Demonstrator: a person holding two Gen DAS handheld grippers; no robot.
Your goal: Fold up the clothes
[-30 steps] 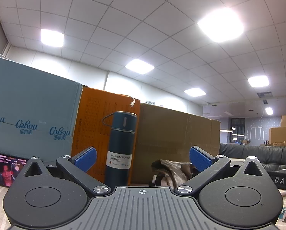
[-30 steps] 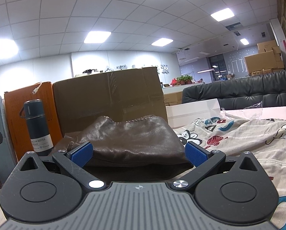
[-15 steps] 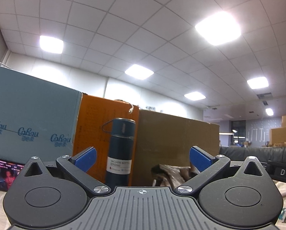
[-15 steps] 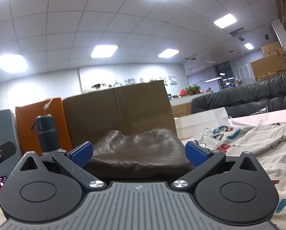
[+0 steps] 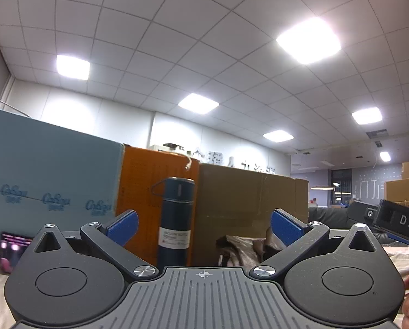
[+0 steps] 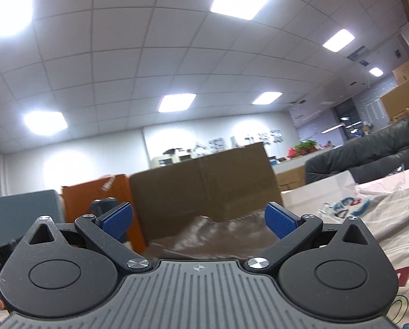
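Observation:
A brown garment [image 6: 204, 235] lies in a heap straight ahead of my right gripper [image 6: 199, 219], which is open and empty, its jaws spread wide. The same brown garment [image 5: 243, 249] shows low in the left wrist view, ahead and right of my left gripper [image 5: 204, 224], also open and empty. A white cloth with cartoon prints [image 6: 374, 219] covers the surface to the right. Both cameras tilt upward, mostly at the ceiling.
A dark blue vacuum bottle [image 5: 175, 219] stands in front of an orange box [image 5: 149, 189]. A brown cardboard box [image 5: 248, 197] and a teal box [image 5: 48, 181] line the back. A phone screen [image 5: 12, 249] glows at left. A black sofa [image 6: 369, 156] is at right.
Both grippers have tilted upward, so the ceiling fills more of each view. The right gripper body has come into the right edge of the left wrist view. Both stay open.

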